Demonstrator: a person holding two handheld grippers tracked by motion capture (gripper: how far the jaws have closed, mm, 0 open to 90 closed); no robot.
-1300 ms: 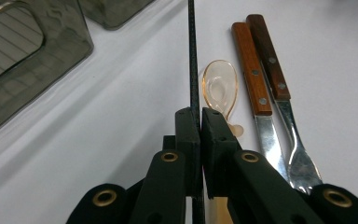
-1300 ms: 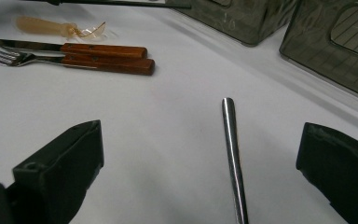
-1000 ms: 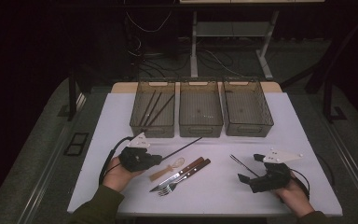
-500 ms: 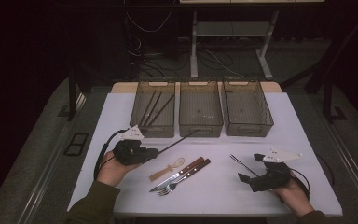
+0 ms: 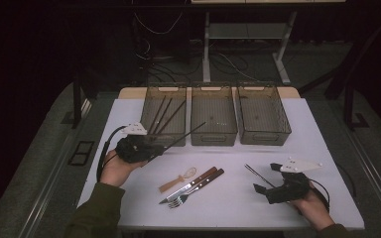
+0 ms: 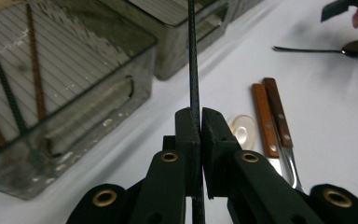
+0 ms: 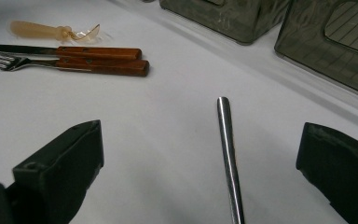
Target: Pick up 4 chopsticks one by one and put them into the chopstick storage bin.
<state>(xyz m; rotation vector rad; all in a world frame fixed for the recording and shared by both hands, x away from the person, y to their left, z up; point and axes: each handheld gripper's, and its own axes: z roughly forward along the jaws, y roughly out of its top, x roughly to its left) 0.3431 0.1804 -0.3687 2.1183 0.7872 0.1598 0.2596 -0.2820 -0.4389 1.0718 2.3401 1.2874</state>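
Black and ribbed, a thin chopstick sits pinched between the two jaws of the left gripper, which are pressed together on it with no gap to either side. In the left gripper view the stick runs straight up from the jaws and off the top edge. In the high view the left gripper is raised over the white table just in front of the left bin, and the chopstick slants up and to the right from it, its tip reaching over the near edge of the middle bin. Three more dark sticks lie inside the left bin. The right bin stands just beside the middle one.

Near the table's centre lie a small clear plastic spoon with a tan handle, a wooden-handled knife and a wooden-handled fork, the knife and fork side by side and touching.

The right gripper rests low on the table at the right, its jaws wide apart and gripping nothing. Between them on the table lies the slim metal handle of a spoon, pointing away from the camera, touching neither jaw. In the high view this gripper sits in the person's right hand near the front edge.
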